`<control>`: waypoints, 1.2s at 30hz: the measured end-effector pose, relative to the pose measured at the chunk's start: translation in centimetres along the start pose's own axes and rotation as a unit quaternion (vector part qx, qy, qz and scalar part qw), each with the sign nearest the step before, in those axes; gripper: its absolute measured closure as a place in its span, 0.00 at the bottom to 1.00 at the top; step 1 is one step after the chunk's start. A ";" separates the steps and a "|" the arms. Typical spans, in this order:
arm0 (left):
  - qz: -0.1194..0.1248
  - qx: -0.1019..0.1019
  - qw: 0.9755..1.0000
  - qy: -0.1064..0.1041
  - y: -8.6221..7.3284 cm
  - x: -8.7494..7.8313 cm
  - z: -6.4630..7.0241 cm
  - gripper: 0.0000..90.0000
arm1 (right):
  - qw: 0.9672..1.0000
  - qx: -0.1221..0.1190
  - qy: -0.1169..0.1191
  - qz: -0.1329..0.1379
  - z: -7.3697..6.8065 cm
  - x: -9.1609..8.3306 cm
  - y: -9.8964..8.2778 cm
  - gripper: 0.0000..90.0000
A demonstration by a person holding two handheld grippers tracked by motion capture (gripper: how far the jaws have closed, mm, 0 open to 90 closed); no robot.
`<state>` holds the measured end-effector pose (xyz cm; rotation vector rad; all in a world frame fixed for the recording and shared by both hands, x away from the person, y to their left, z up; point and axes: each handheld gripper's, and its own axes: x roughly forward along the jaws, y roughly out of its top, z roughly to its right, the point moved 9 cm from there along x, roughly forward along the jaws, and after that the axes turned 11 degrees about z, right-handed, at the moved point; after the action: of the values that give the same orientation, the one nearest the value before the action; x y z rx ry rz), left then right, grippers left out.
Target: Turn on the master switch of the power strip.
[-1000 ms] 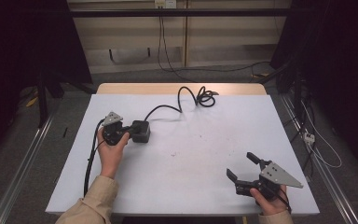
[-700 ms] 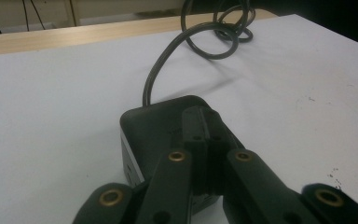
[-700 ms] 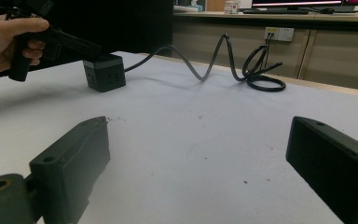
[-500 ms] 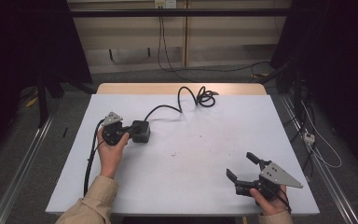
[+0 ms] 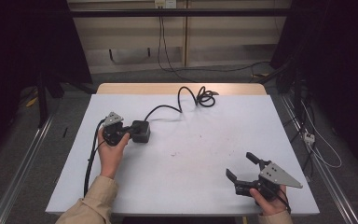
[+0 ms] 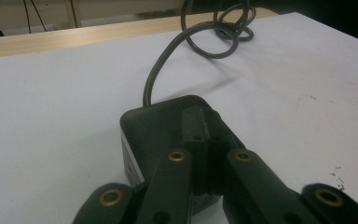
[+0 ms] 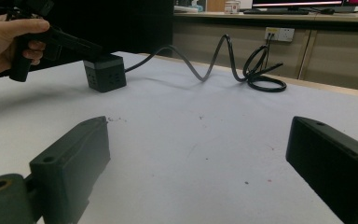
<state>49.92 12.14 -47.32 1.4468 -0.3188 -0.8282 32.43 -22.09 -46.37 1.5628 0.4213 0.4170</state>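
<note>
The black socket cube (image 5: 140, 131) lies on the white table (image 5: 191, 186), in its left half, a little behind the middle in the high view. A black cable (image 5: 179, 95) leaves the cube, goes toward the far edge and ends in a loose coil there. The left gripper (image 5: 127, 132) is held by the person's left hand (image 5: 112, 147); its tips are at the left side of the cube, touching it or just over it. The right gripper (image 5: 242, 167) sits near the front right corner of the table, well apart from the cube. Its jaws are spread wide and hold nothing.

In the left gripper view, the two black jaws of the left gripper (image 6: 205, 140) are pressed together with no gap between them and nothing held. They lie over the top of the socket cube (image 6: 156, 121); whether they rest on it cannot be told. The cable (image 6: 168, 60) rises behind the cube and curls into the coil.

In the right gripper view, the right gripper (image 7: 198, 140) stands wide open, with only bare table (image 7: 191, 154) between its jaws. Far off on the left, the socket cube (image 7: 105, 72) stands on the table with holes on its side face. The left hand (image 7: 9, 39) holds the left gripper above it.
</note>
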 end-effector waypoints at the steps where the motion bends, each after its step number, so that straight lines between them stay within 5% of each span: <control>1: 0.001 -0.001 1.000 0.002 0.0 0.0 0.1 1.00 | 1.000 0.000 0.000 0.000 0.0 0.0 0.0 0.06; 36: -0.003 -0.003 1.000 0.008 0.0 0.1 0.1 1.00 | 1.000 -0.001 0.001 0.000 -0.1 0.0 0.0 0.06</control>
<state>49.90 12.01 -47.30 1.4482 -0.2986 -0.8216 32.43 -22.00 -46.38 1.5613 0.4226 0.4176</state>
